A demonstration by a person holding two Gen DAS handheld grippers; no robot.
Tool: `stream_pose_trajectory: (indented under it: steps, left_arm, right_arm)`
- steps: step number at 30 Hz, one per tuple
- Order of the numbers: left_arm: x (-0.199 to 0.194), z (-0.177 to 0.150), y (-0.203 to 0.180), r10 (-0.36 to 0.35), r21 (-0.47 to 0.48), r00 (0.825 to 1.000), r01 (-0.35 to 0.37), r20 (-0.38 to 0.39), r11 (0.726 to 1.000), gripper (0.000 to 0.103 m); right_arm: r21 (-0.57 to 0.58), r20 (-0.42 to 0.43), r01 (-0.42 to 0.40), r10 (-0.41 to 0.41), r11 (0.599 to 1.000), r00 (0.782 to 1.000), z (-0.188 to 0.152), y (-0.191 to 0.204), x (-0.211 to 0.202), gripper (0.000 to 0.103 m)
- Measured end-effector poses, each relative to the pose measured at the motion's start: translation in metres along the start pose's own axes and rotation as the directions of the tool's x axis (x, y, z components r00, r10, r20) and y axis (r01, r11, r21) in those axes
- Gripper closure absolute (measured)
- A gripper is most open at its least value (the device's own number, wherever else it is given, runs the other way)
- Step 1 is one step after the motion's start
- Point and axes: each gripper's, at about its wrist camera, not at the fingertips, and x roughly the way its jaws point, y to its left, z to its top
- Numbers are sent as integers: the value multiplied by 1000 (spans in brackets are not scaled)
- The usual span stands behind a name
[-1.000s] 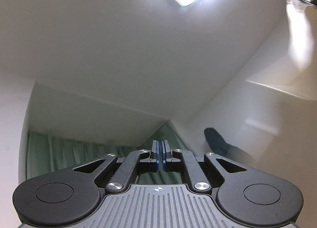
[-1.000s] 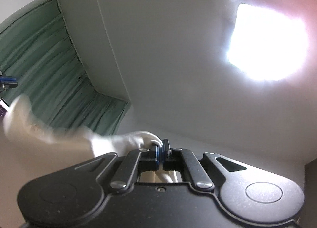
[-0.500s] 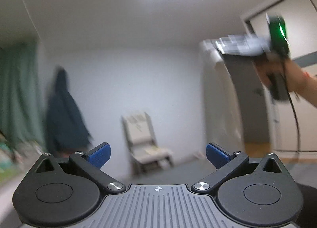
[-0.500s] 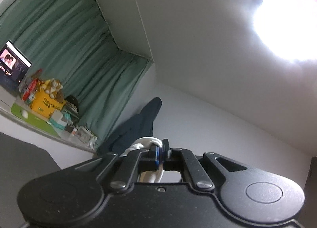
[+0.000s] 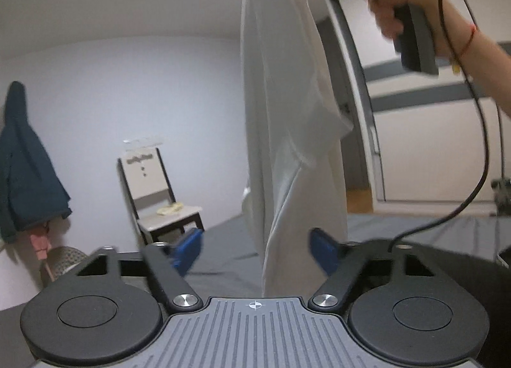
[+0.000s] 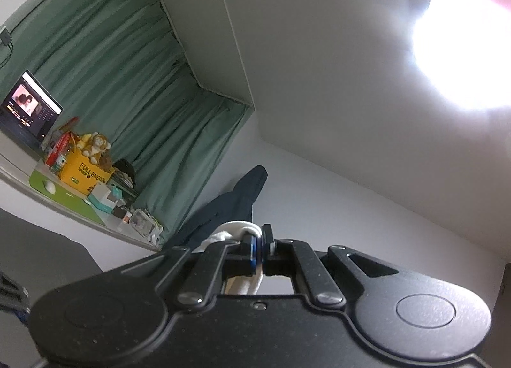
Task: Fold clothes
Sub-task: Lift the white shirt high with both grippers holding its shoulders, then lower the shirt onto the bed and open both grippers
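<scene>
Left wrist view: the right gripper (image 6: 259, 245), clamped on a long white cloth garment (image 5: 287, 118), hangs it high above the grey bed (image 5: 223, 240), letting it drape straight between the left gripper (image 5: 257, 248)'s spread fingers.

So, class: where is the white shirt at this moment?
In the left wrist view the white shirt hangs right of centre from the right tongs, its lower edge between the open left tongs, above the grey bed.
</scene>
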Motion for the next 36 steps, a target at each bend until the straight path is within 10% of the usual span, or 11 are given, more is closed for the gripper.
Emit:
stream_pose_trajectory:
  steps: [5,10,17,27,32,36]
  left_arm:
    - [19,2,-2,-33,-42,999,32,-8,999,98]
    - [2,0,11,279,-116,960,-279,-18,953,99]
    - [-73,102,47,696,117,708,-706,119,698,99]
    - [-109,220,4,763,409,461,-868,452,282,98]
    - [-108,227,13,764,421,424,-880,486,221,98]
    - [-97,211,41,796,451,471,-846,381,285,98]
  right_arm:
    - [-6,3,9,-9,1000,1000,0,-5,-5,100]
    - [11,-29,55,-55,998,998,-14,-13,6,100]
    - [50,-6,128,-128,991,992,-19,-27,22,100]
    - [153,234,266,-297,952,926,21,-44,-8,99]
    - [172,298,279,-320,945,899,34,-50,-1,99]
    - [163,250,239,-274,957,929,24,-41,41,99]
